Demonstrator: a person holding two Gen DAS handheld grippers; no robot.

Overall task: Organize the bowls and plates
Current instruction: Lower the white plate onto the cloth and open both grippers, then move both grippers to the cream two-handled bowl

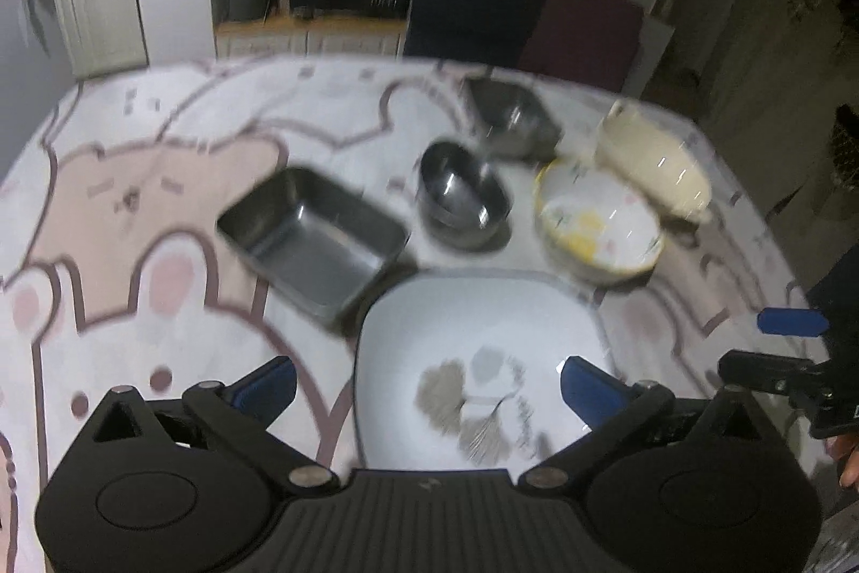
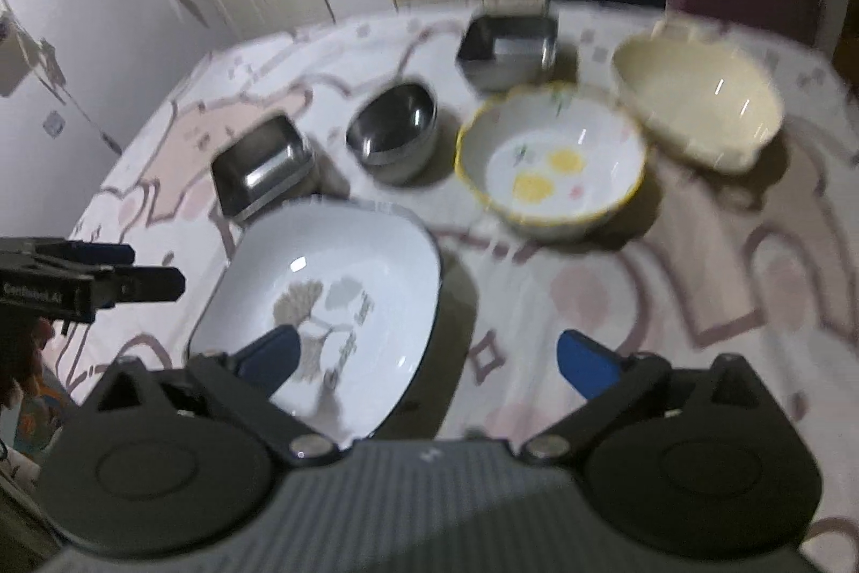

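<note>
A white square plate (image 1: 483,331) (image 2: 333,272) with a leaf print lies flat on the table, nearest to me. My left gripper (image 1: 427,390) hangs open above it, blue pads wide apart, holding nothing. My right gripper (image 2: 429,363) is open too and empty, its left pad over the plate's right part. Behind the plate stand a steel rectangular tray (image 1: 317,240) (image 2: 263,170), a round steel bowl (image 1: 461,191) (image 2: 394,132), a square steel container (image 1: 510,116) (image 2: 507,41), a yellow-rimmed bowl (image 1: 596,224) (image 2: 553,159) and a cream scalloped bowl (image 1: 655,159) (image 2: 698,95).
The table wears a pink and white bear-print cloth (image 1: 161,197) (image 2: 698,277). Each gripper shows in the other's view: the right gripper (image 1: 773,345) at the right edge, the left gripper (image 2: 134,267) at the left edge. White cabinets and dark furniture stand beyond the table's far edge.
</note>
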